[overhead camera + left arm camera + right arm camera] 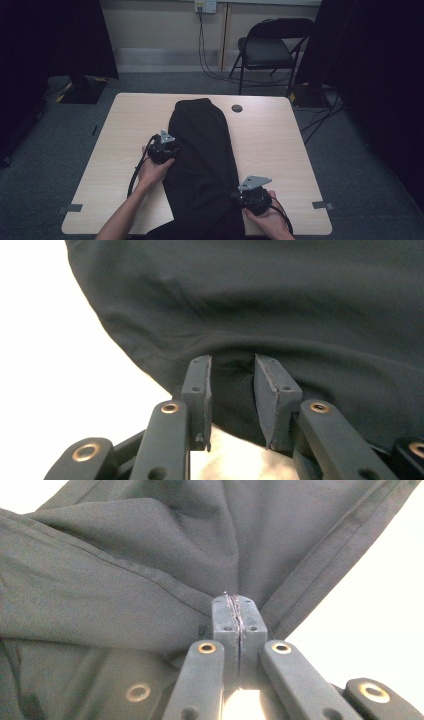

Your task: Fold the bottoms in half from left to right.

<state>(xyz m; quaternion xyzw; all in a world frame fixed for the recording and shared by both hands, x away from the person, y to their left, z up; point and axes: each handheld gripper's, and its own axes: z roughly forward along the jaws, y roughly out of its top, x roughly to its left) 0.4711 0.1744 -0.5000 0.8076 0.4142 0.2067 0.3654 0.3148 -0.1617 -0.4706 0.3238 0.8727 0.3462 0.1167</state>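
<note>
A black garment (202,150) lies lengthwise down the middle of the light wooden table (280,140), its near end hanging over the front edge. My left gripper (174,150) is at the garment's left edge, about halfway along. In the left gripper view its jaws stand open (232,370), with the cloth's curved edge (250,300) lying just between the tips. My right gripper (235,196) is at the garment's right edge near the table front. Its jaws are shut (234,602) on the dark cloth (125,580), and folds fan out from the pinch.
A round cable hole (237,108) sits in the table beside the garment's far end. Tape marks (74,207) are stuck at the front corners. Beyond the table stand a folding chair (270,47), floor cables (210,70) and dark curtains on both sides.
</note>
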